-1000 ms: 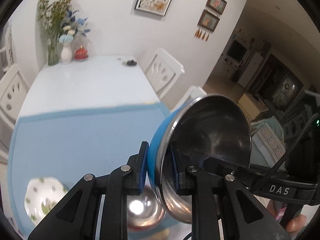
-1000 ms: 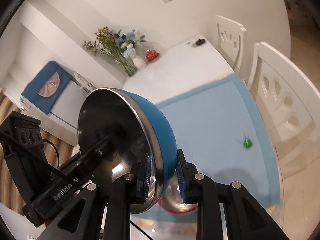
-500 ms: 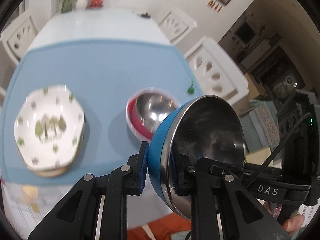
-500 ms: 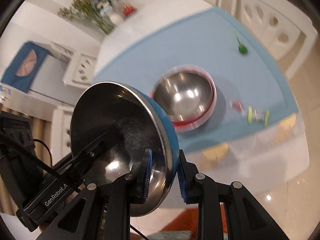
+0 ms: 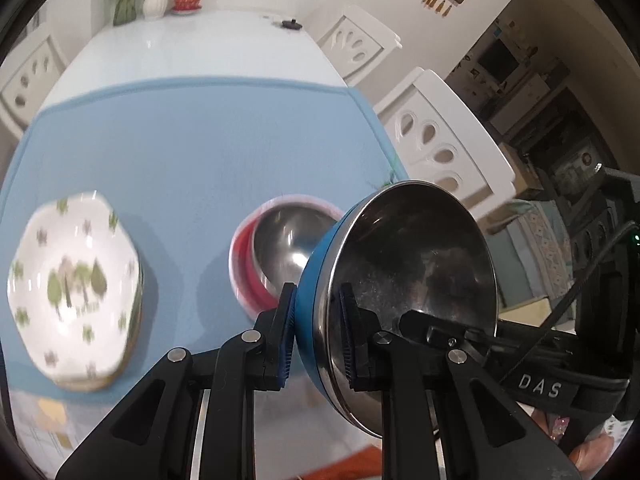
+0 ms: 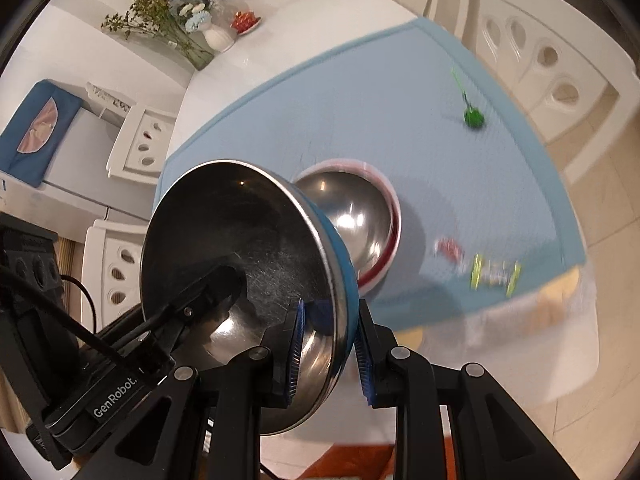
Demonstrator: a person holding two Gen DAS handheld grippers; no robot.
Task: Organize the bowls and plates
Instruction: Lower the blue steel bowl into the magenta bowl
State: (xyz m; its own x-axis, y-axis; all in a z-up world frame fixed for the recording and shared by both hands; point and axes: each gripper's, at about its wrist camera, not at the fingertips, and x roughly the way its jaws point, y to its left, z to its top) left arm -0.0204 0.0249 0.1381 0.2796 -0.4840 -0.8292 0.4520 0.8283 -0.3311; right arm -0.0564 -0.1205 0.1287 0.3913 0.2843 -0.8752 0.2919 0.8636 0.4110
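The blue steel-lined bowl (image 5: 404, 280) hung tilted on edge above the desk (image 5: 192, 44), its rim pinched by left gripper (image 5: 316, 332) and right gripper (image 6: 328, 352) (both angled downward). One red steel-lined bowl (image 5: 276, 248) sat below, one white tree-patterned plate (image 5: 72, 292) beside.

The blue mat (image 5: 192, 152) lies bare across its far half, giving open passage there. Nearer, the red-rimmed steel bowl (image 5: 280, 252) sits mid-mat with the white patterned plate (image 5: 72, 296) well apart on one side; a green trinket (image 6: 474, 116) and small blurred items (image 6: 480, 268) occupy the other.
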